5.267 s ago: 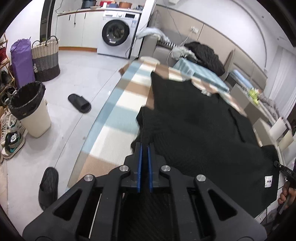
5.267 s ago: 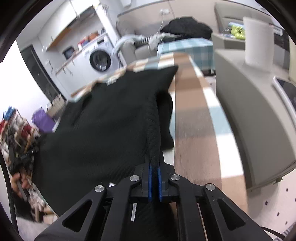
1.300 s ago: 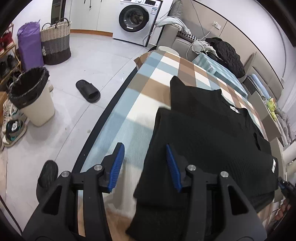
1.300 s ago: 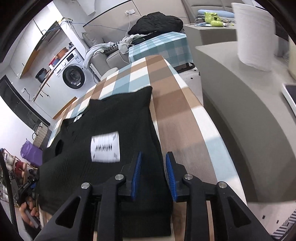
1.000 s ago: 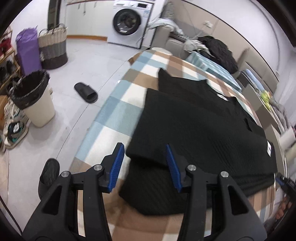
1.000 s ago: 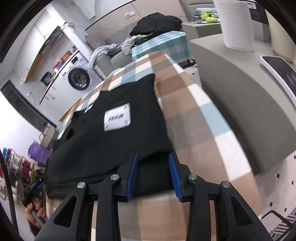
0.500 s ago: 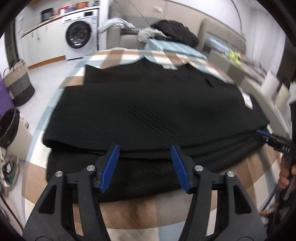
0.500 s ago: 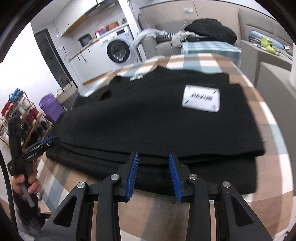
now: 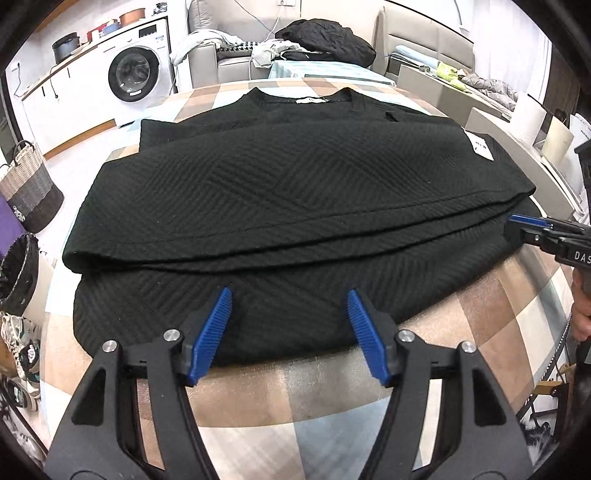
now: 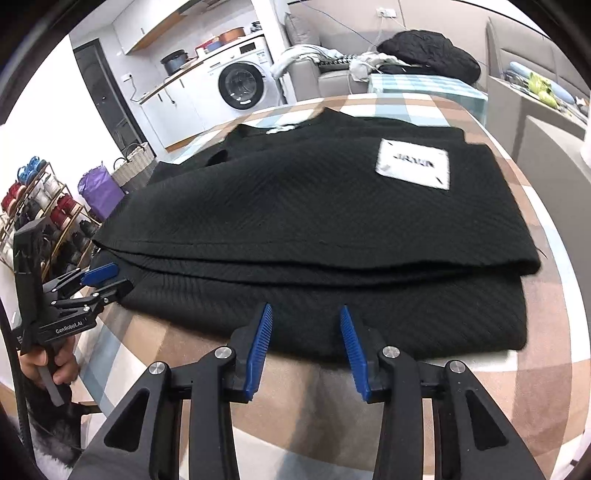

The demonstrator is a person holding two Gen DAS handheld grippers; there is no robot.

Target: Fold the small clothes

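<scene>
A black ribbed garment (image 9: 295, 192) lies folded over on itself on the checked table (image 9: 280, 398), its upper layer stopping short of the near hem. It also shows in the right wrist view (image 10: 325, 221), with a white label (image 10: 413, 163) on top. My left gripper (image 9: 289, 311) is open and empty, just short of the near hem. My right gripper (image 10: 304, 325) is open and empty at the near hem further right. Each gripper shows at the edge of the other view, the right one (image 9: 532, 230) and the left one (image 10: 99, 278).
A washing machine (image 9: 136, 74) and a sofa with a dark clothes pile (image 9: 325, 35) stand behind the table. A woven basket (image 9: 26, 188) and a black-lined bin (image 9: 18, 273) are on the floor at left. A grey cabinet (image 10: 546, 147) flanks the table's right.
Both grippers let go of the garment after laying its far half over the near half. They have drawn back to the near hem and swung to face the garment squarely, jaws open.
</scene>
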